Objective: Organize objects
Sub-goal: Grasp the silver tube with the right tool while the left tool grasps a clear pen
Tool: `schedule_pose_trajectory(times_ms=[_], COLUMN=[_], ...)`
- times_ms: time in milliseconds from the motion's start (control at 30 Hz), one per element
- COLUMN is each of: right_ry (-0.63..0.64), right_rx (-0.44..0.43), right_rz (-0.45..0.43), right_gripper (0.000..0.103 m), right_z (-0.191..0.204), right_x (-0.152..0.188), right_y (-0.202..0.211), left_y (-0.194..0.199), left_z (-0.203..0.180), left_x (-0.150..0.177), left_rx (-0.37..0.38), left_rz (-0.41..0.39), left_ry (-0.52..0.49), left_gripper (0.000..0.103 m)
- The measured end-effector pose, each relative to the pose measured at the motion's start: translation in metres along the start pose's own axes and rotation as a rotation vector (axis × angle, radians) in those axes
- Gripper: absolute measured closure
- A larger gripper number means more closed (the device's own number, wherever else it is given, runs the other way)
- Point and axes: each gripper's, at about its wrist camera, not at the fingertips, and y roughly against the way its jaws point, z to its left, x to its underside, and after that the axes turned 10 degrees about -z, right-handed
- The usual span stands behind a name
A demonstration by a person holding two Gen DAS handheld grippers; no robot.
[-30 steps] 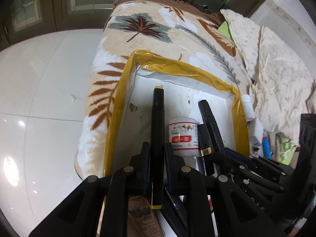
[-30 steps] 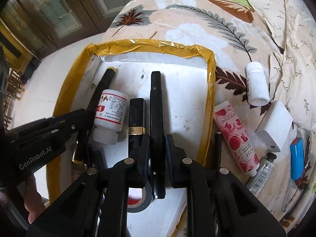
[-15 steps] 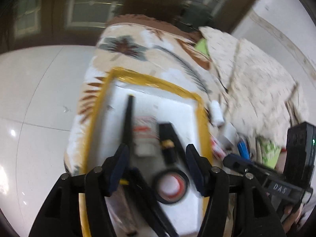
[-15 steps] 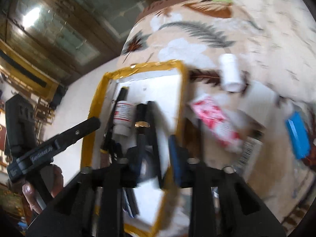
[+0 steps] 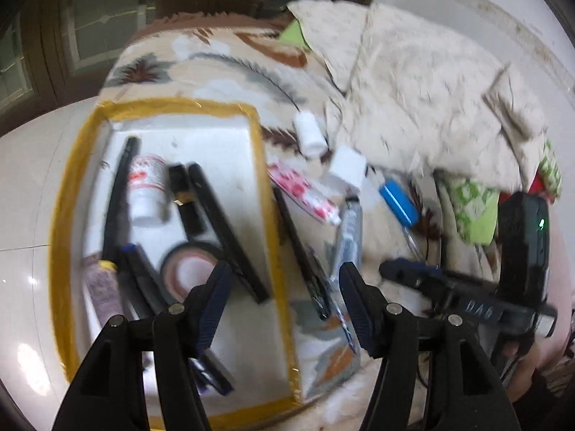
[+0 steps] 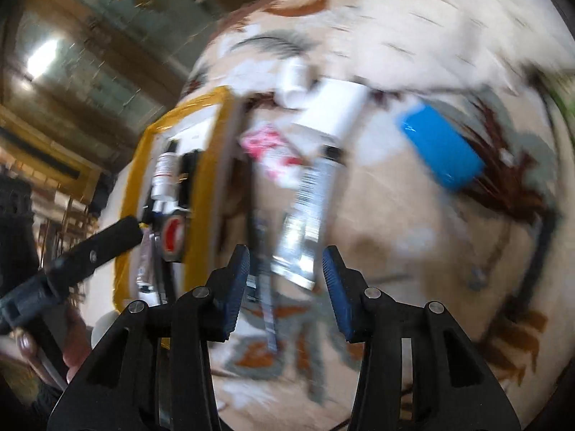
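Both tools empty: left tool (image 5: 282, 292) wide over tray's yellow edge (image 5: 267, 186); right tool (image 6: 285, 280) opening above blanket (image 6: 413, 251).

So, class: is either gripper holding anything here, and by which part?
Nothing is held. The left gripper and right gripper both have bare jaws; the right's are opening.

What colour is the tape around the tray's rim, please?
Yellow; the tape shows best in the left wrist view.

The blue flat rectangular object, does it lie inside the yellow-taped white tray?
No, the blue flat rectangular object lies on the leaf-patterned blanket, outside the yellow-taped white tray.
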Motion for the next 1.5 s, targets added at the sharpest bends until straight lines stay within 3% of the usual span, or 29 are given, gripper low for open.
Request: schedule_pose_trajectory(times_ms=[133, 333, 433, 533, 633, 700, 800, 900, 1067, 1233, 1400, 1500], right_ry=[-0.042, -0.038, -0.046, -0.005, 0.004, -0.002, 0.001, 0.014, -0.003, -0.01, -0.018, -0.026], right_rx=[0.003, -0.004, 0.069, 0.124, 0.108, 0.102, 0.112, 0.116, 0.111, 0.106, 0.083, 0.072], right_rz=[-0.011, 0.026, 0.054, 0.053, 0.06, 0.064, 0.069, 0.061, 0.043, 0.033, 0.037, 0.037], right_gripper=[0.06, 0.06, 0.06, 0.074, 0.075, 0.076, 0.076, 0.076, 0.076, 0.076, 0.076, 0.076], right_z=[-0.016, 0.0, 0.003, 0.008, 0.003, -0.007, -0.018, -0.027, -0.036, -0.039, -0.041, -0.042], right_x=[-0.003, -0.016, -0.017, -0.018, -0.019, -0.017, -0.008, -0.001, 0.0, 0.002, 0.001, -0.001], right_y=[0.001, -0.028, -0.045, -0.054, -0.049, -0.04, -0.027, -0.015, -0.008, -0.006, -0.007, -0.008], left_y=[-0.01, -0.005, -0.005, -0.008, -0.013, -0.019, -0.035, -0.049, -0.077, -0.076, -0.065, -0.067], left_z=[-0.008, -0.008, -0.011, -0.019, -0.03, -0.042, -0.056, -0.071, -0.066, -0.067, -0.067, -0.073], left_x=[0.005, 0.007, 0.008, 0.011, 0.016, 0.022, 0.034, 0.043, 0.049, 0.051, 0.057, 0.052], left_rx=[-0.008, -0.032, -0.029, -0.018, 0.024, 0.006, 0.031, -0.006, -0.045, -0.036, 0.041, -0.002], left_rz=[0.033, 0.03, 0.037, 0.049, 0.072, 0.092, 0.174, 0.209, 0.276, 0.265, 0.283, 0.248], left_ry=[-0.005, 0.002, 0.0, -0.016, -0.007, -0.042, -0.041, -0.09, -0.044, -0.067, -0.055, -0.105], left_gripper=[0.041, 0.045, 0.052, 0.055, 0.057, 0.057, 0.065, 0.065, 0.088, 0.099, 0.099, 0.097])
